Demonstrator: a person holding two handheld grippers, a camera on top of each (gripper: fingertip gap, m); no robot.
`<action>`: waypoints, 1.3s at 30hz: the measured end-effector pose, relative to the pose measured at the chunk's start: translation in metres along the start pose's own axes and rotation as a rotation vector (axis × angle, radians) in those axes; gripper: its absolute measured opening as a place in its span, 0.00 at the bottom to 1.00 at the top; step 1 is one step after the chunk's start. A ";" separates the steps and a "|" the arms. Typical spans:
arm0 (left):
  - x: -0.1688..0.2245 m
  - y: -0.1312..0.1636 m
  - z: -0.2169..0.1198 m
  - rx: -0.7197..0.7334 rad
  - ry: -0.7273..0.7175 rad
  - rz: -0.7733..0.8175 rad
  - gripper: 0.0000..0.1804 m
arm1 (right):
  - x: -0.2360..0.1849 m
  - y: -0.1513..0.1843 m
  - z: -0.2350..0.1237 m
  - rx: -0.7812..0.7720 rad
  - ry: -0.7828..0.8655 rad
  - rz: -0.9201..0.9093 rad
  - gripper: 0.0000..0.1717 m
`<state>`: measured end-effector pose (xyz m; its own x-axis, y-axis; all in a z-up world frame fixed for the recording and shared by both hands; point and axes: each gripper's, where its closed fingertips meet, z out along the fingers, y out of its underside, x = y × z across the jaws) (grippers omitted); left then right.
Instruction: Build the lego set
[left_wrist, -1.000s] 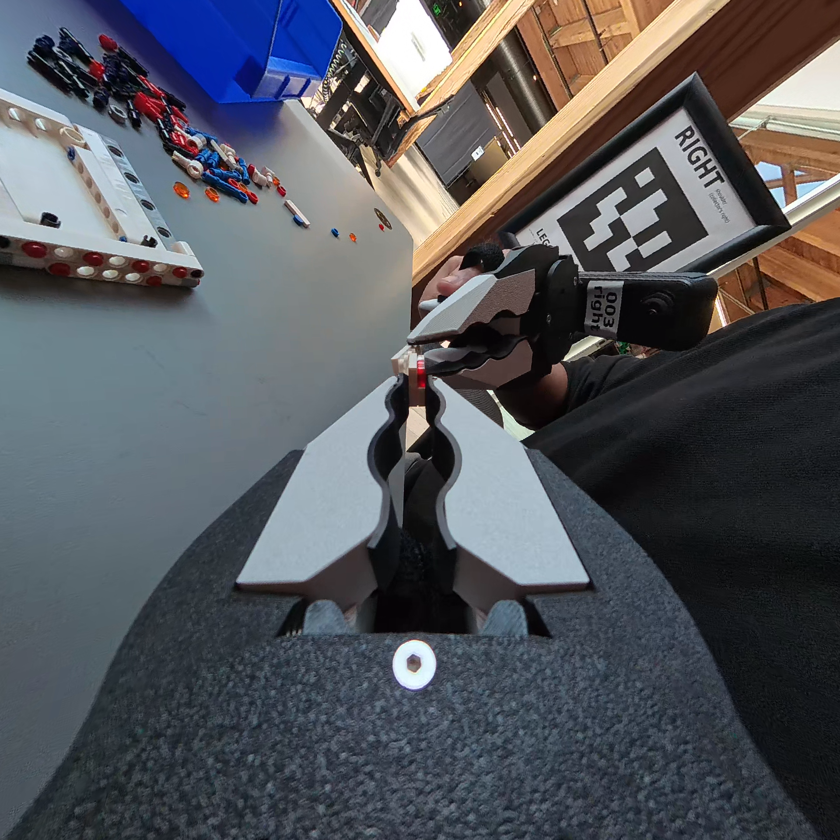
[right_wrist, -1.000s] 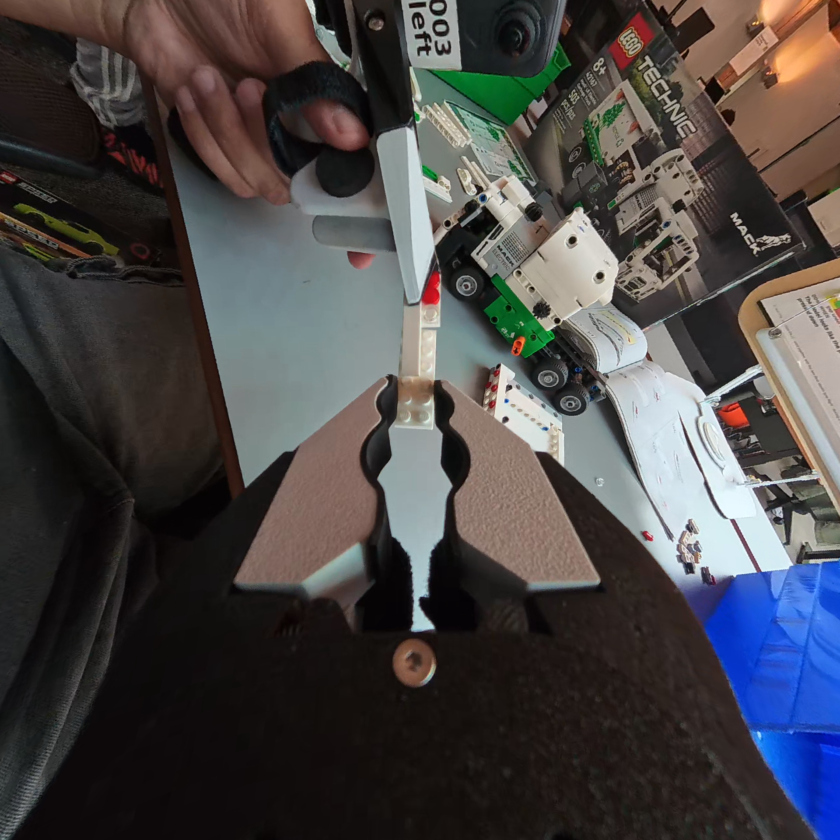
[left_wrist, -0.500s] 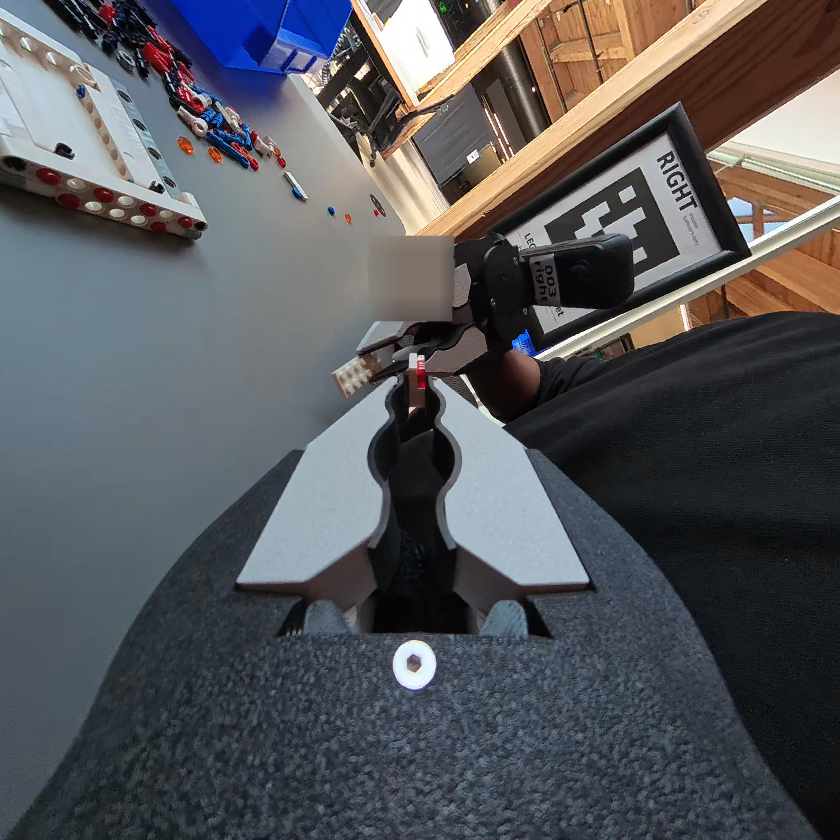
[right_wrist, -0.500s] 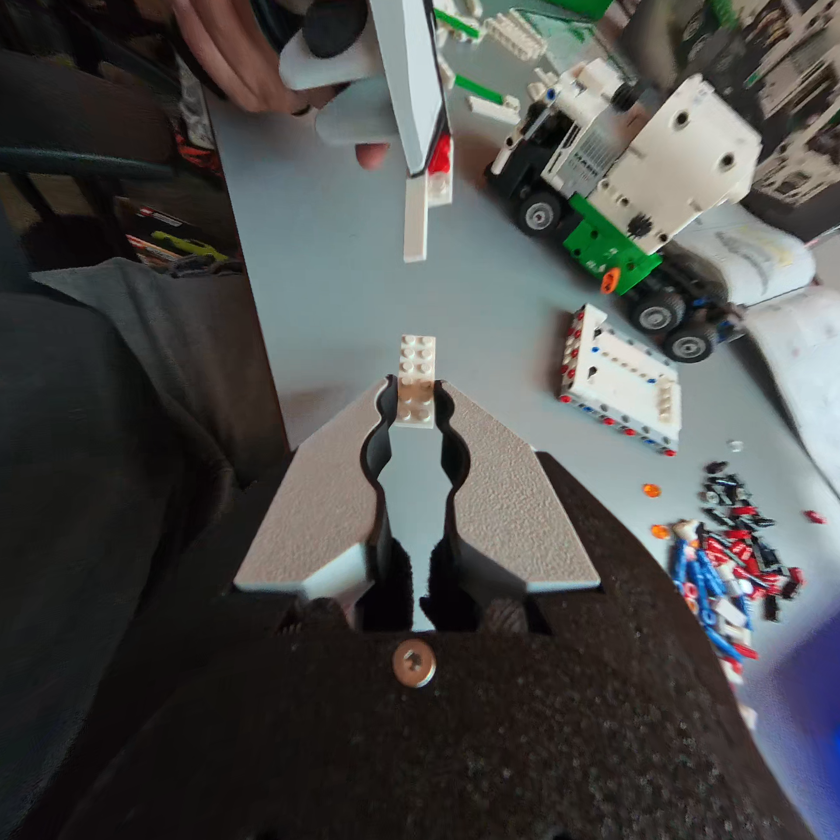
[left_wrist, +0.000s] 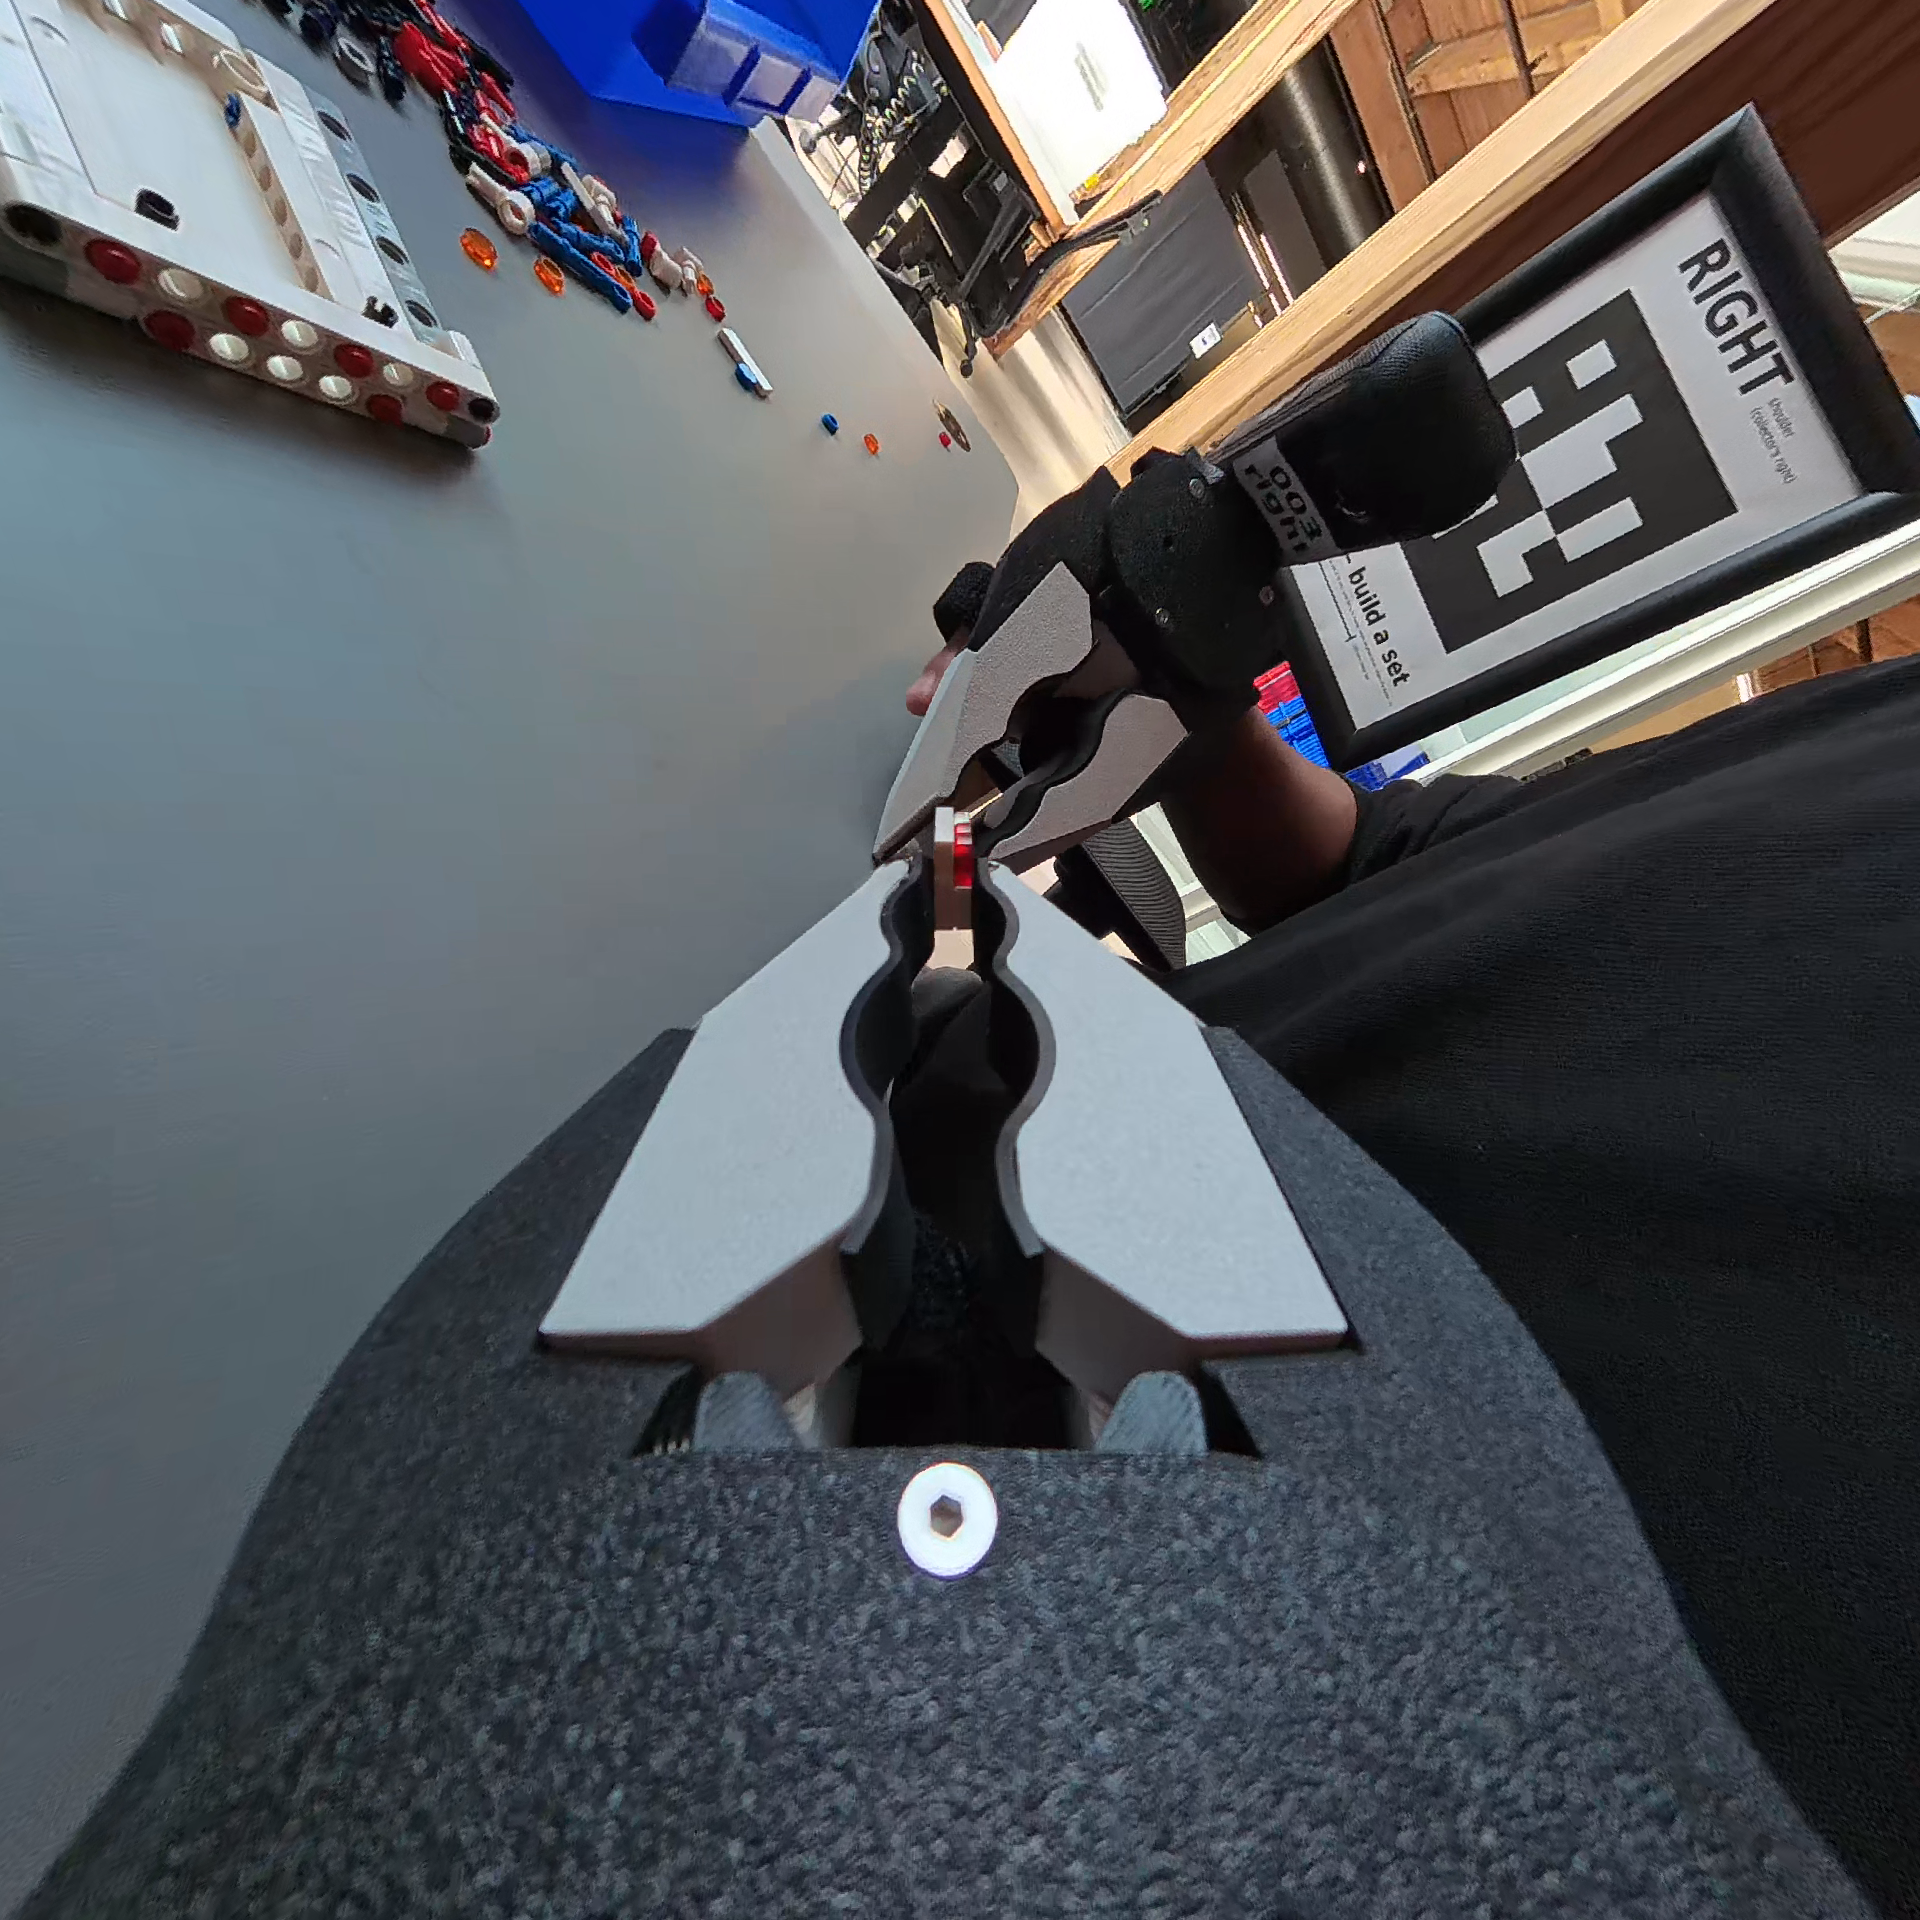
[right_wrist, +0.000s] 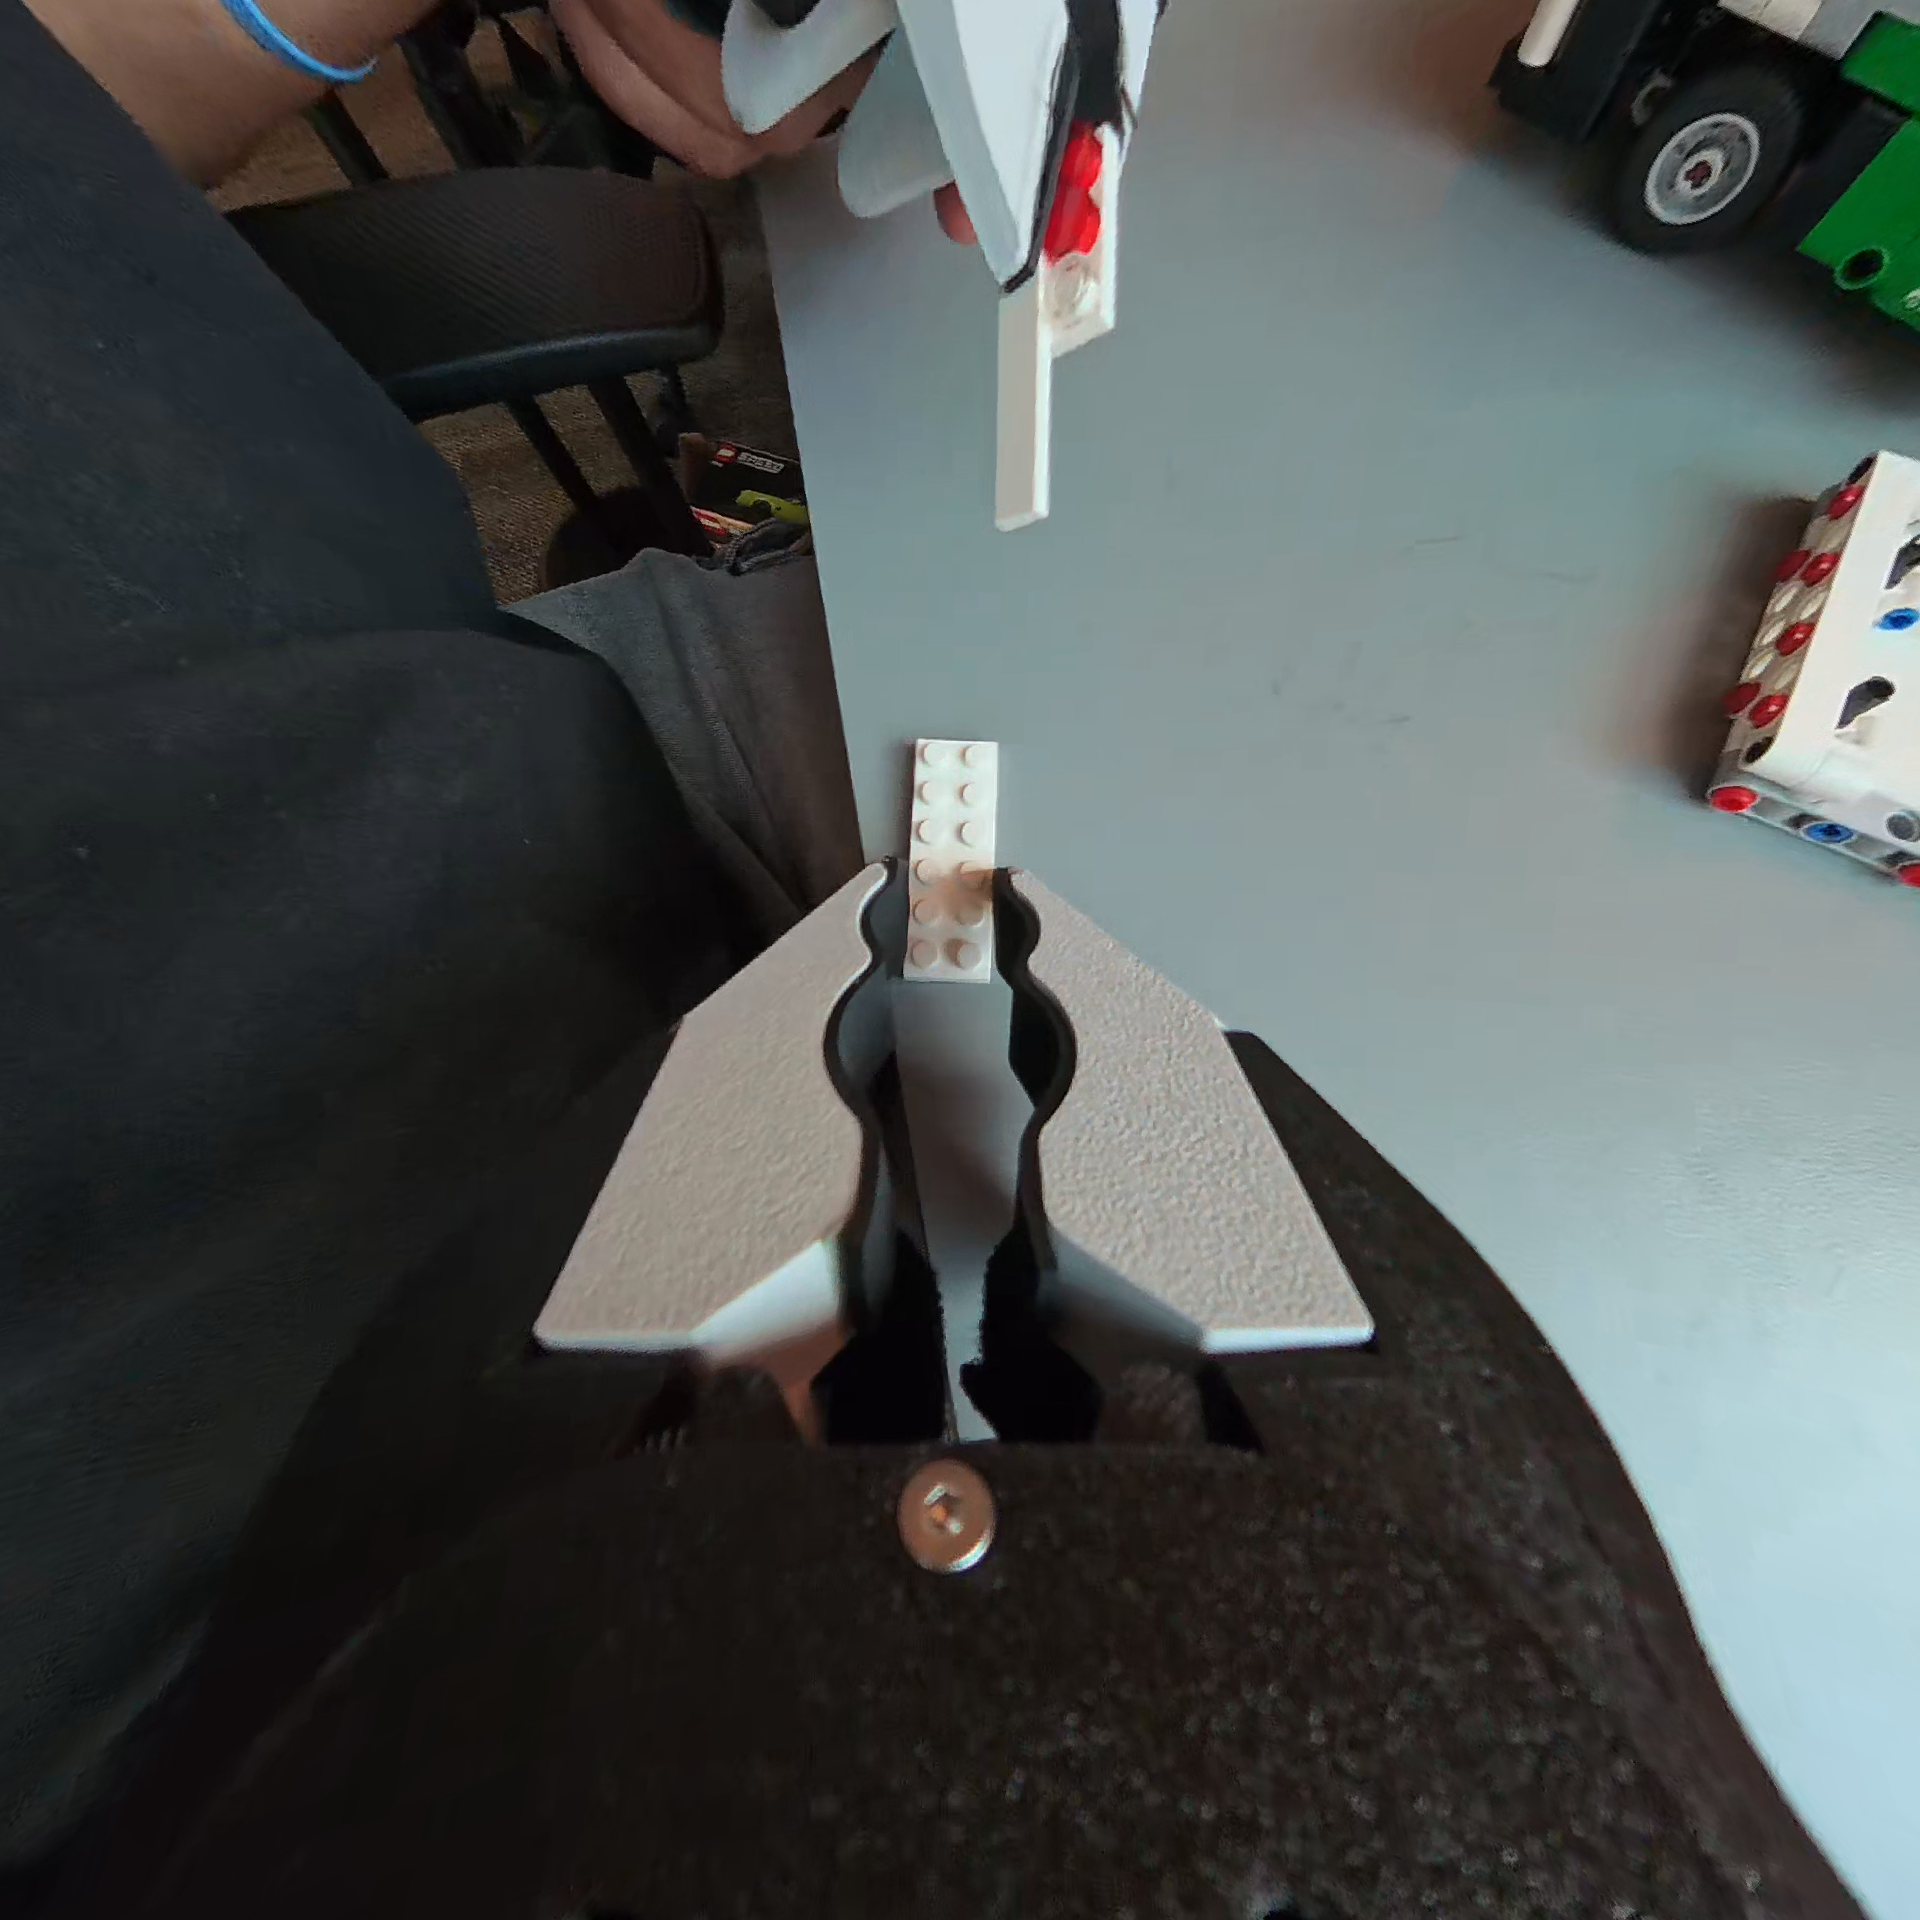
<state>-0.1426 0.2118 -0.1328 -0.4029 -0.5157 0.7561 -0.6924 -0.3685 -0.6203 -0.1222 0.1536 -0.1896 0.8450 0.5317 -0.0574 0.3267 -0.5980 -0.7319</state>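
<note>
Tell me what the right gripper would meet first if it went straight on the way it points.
Probably the thin white plate hanging from the left gripper, which lies directly ahead of the right gripper and its studded plate. Depth is unclear; it could pass beneath, over the table.

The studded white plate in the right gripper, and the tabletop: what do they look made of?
White plate: apparently moulded hard plastic, semi-gloss, with crisp round studs and sharp edges. Tabletop: smooth matte grey, likely laminate or painted board; faint scuffs, no grain visible.
</note>
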 end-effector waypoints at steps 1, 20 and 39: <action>0.001 0.000 0.001 0.003 0.005 0.003 0.03 | -0.001 0.000 -0.001 0.002 0.003 0.005 0.09; 0.018 0.004 0.010 0.007 0.047 0.078 0.03 | -0.022 0.021 -0.006 0.714 -0.138 1.635 0.34; 0.028 0.018 0.013 -0.030 0.052 0.132 0.03 | -0.022 0.024 -0.014 0.750 -0.065 1.595 0.00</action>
<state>-0.1584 0.1808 -0.1258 -0.5215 -0.5167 0.6790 -0.6487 -0.2769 -0.7089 -0.1269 0.1190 -0.1961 0.0949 -0.2104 -0.9730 -0.9877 -0.1421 -0.0656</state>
